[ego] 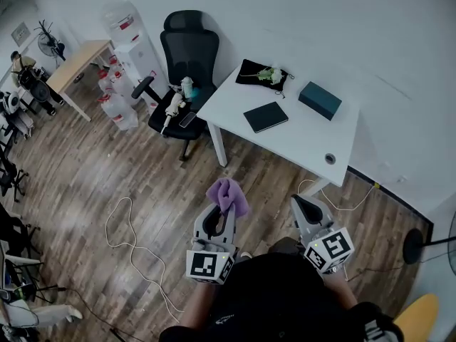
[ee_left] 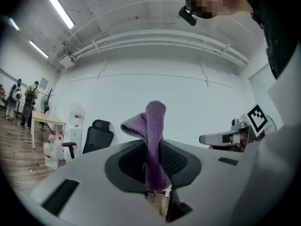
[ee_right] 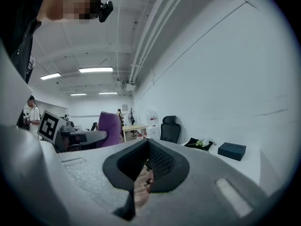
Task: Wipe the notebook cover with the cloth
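A dark notebook [ego: 266, 116] lies flat on the white desk [ego: 299, 140], far ahead of both grippers. My left gripper [ego: 222, 217] is held over the wooden floor, shut on a purple cloth [ego: 228, 196] that sticks up from between its jaws [ee_left: 154, 140]. My right gripper [ego: 305, 206] hangs beside it, near the desk's front edge, shut with nothing in it [ee_right: 146, 169]. In the right gripper view the purple cloth [ee_right: 109, 128] shows at the left. The notebook is not seen in either gripper view.
On the desk are a teal box [ego: 320, 100], [ee_right: 232, 150] and a black pouch with a flower [ego: 262, 74]. A black office chair [ego: 184, 70] with small items on its seat stands left of the desk. Cables [ego: 132, 244] trail across the floor.
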